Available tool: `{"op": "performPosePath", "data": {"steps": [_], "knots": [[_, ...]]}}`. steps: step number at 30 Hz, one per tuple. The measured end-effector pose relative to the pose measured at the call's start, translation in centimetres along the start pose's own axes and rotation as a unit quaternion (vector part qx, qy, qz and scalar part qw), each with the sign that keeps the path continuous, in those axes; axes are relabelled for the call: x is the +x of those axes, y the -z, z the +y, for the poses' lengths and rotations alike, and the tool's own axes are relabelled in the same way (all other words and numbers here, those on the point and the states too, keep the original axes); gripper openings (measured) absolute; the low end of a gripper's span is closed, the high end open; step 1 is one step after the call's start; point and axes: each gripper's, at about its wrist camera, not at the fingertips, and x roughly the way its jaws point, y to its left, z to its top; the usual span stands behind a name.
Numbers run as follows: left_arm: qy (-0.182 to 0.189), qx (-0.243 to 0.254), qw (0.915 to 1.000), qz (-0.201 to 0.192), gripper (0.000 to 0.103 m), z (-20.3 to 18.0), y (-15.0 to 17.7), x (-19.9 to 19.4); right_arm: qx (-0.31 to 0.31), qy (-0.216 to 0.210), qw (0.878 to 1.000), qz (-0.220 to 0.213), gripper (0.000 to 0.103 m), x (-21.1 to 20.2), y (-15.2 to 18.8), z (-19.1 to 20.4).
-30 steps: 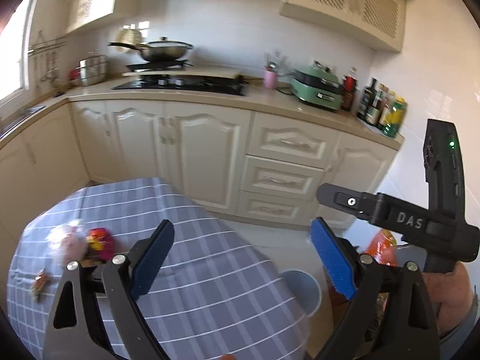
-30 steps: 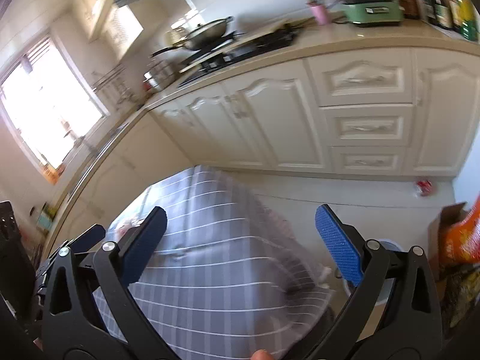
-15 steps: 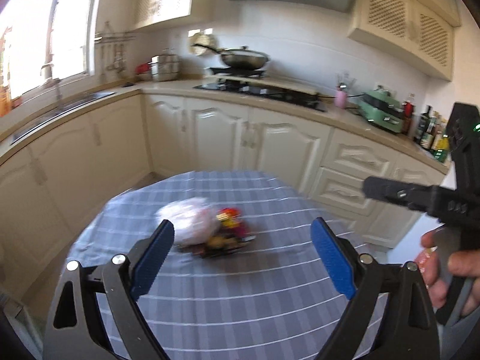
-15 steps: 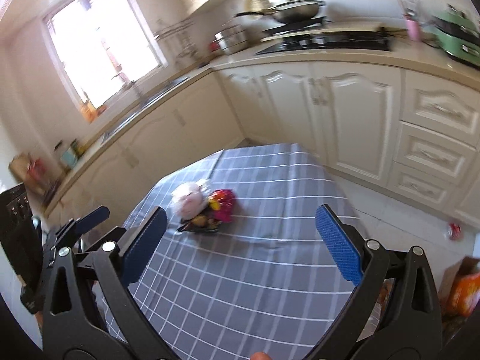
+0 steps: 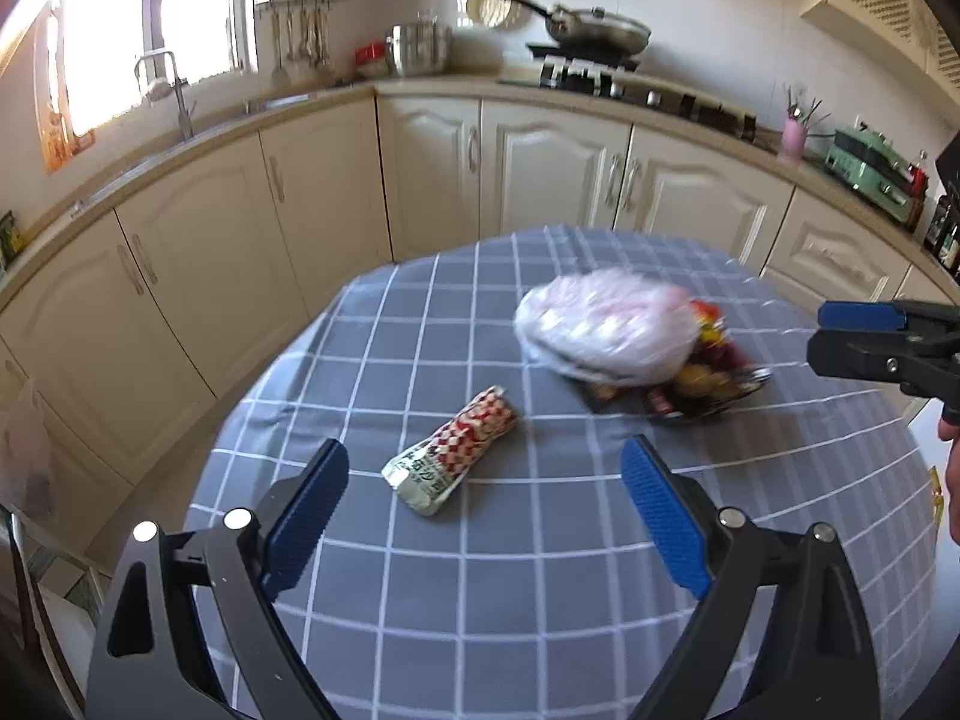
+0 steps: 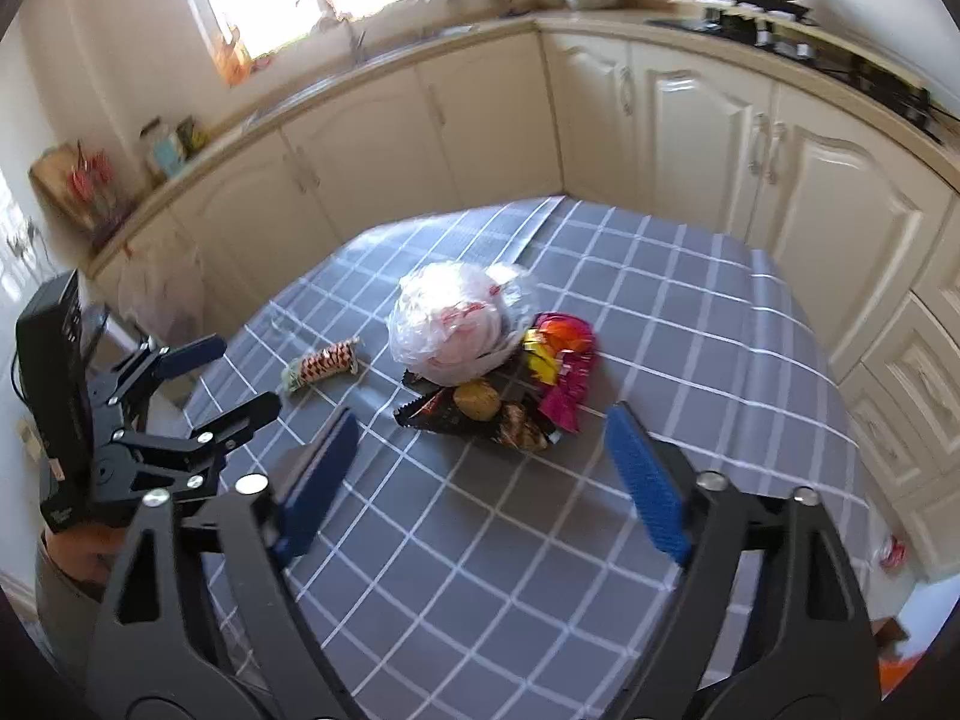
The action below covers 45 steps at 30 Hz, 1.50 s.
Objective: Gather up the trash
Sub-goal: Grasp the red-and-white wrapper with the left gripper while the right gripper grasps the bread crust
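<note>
On the grey checked tablecloth (image 5: 540,570) (image 6: 690,330) lies a pile of trash: a crumpled white plastic bag (image 5: 606,324) (image 6: 456,318), a pink and orange wrapper (image 6: 561,354), a dark snack wrapper (image 6: 480,414) with a yellowish lump on it. A red-and-white checked wrapper (image 5: 456,450) (image 6: 327,363) lies apart to the left. My left gripper (image 5: 480,516) hovers open just short of that checked wrapper. My right gripper (image 6: 480,468) is above the table just short of the pile, its jaws closing with nothing between them.
Cream kitchen cabinets (image 5: 540,174) and a counter with a sink, a stove and pans curve around behind the table. A red can (image 6: 894,549) lies on the floor at the right. A hand (image 5: 951,480) shows at the right edge.
Both views have swung from the cabinets and floor down onto the table, closing in on the trash. The checked wrapper has come into view. The right jaws stand narrower than before.
</note>
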Motion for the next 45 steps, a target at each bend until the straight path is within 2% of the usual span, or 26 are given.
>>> {"op": "performPosePath", "data": {"steps": [1, 3, 10, 11, 12, 13, 14, 17, 18, 21, 27, 33, 40, 45], "knots": [[0.0, 0.002, 1.0, 0.006, 0.09, 0.3, 0.2, 0.8, -0.005, -0.002, 1.0, 0.008, 0.069, 0.8, -0.2, 0.2], [-0.006, 0.011, 0.9998, 0.017, 0.09, 0.5, 0.2, 2.5, -0.014, -0.006, 0.999, 0.029, 0.055, 2.7, -0.6, 0.4], [-0.006, 0.034, 0.9986, 0.04, 0.09, 0.5, -0.3, 5.4, -0.039, -0.005, 0.997, 0.07, 0.044, 6.5, -0.8, 1.0], [0.001, 0.035, 0.9983, 0.046, 0.086, 0.4, -0.3, 5.8, -0.046, 0.003, 0.996, 0.072, 0.038, 6.8, -0.6, 1.1], [0.009, 0.035, 0.998, 0.051, 0.07, 0.4, -0.3, 6.0, -0.055, 0.013, 0.996, 0.071, 0.03, 7.1, -0.5, 1.2], [0.018, 0.037, 0.9972, 0.063, 0.063, 0.1, -0.2, 6.5, -0.055, 0.011, 0.996, 0.076, 0.026, 7.2, -0.4, 1.1], [0.017, 0.042, 0.9973, 0.058, 0.057, -0.2, 0.0, 6.3, -0.054, 0.009, 0.996, 0.076, 0.024, 7.2, -0.3, 1.1], [0.035, 0.039, 0.9968, 0.06, 0.023, -0.5, 0.0, 6.0, -0.055, 0.008, 0.996, 0.07, 0.023, 6.5, 0.0, 1.0], [0.042, 0.031, 0.9967, 0.062, 0.018, -0.4, 0.0, 5.8, -0.047, 0.004, 0.997, 0.064, 0.023, 6.0, 0.2, 0.9], [0.057, 0.007, 0.9965, 0.062, 0.012, -0.1, 0.4, 5.2, -0.028, -0.01, 0.999, 0.042, 0.023, 4.1, 0.4, 0.5], [0.08, -0.033, 0.9952, 0.045, 0.011, -0.5, 1.4, 2.7, 0.009, -0.029, 1.0, 0.001, 0.023, -0.2, 0.9, -0.9], [0.089, -0.048, 0.9947, 0.017, 0.011, -2.2, 1.4, -0.5, 0.046, -0.03, 0.998, -0.041, 0.023, -4.8, 2.2, -2.8], [0.11, -0.013, 0.9931, -0.036, 0.011, -8.0, -0.3, -5.8, 0.093, -0.015, 0.991, -0.097, 0.023, -10.7, 4.7, -6.3], [0.133, 0.017, 0.9891, -0.06, 0.011, -13.0, -1.6, -8.2, 0.134, 0.016, 0.981, -0.137, 0.023, -15.3, 7.1, -10.3]]}}
